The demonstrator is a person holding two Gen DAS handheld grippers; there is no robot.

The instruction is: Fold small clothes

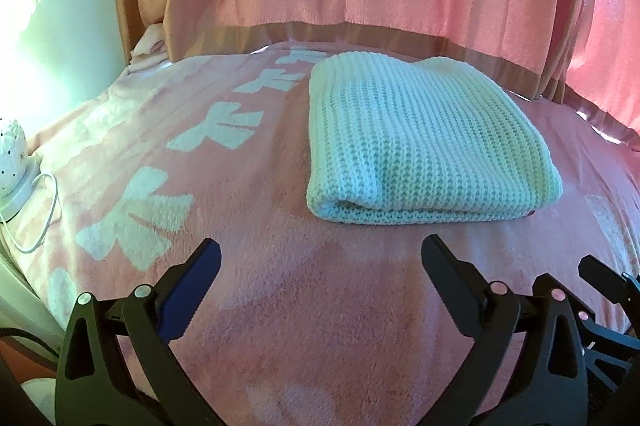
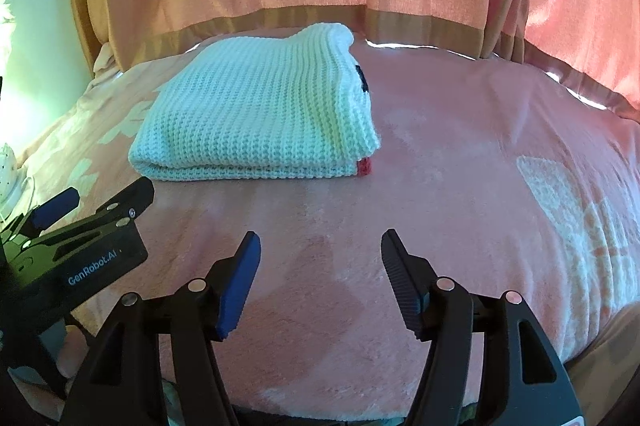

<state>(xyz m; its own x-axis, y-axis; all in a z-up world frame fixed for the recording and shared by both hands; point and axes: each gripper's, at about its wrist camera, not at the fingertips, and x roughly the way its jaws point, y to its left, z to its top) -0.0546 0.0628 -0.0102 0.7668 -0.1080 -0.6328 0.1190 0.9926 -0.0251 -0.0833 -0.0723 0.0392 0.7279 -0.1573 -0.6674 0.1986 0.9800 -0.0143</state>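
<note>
Left wrist view: a folded knit is seen lying flat on the pink blanket, beyond the left gripper. Both it and the right gripper are held apart, nothing gripped.

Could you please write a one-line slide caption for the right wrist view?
Open right hand-held gripper hovering short of a folded white knit sweater on a pink blanket.

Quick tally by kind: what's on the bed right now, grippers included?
Folded knit: 1
Blanket: 1
Lamp: 1
Grippers, both open, empty: 2 (left gripper, right gripper)
Total: 5
</note>
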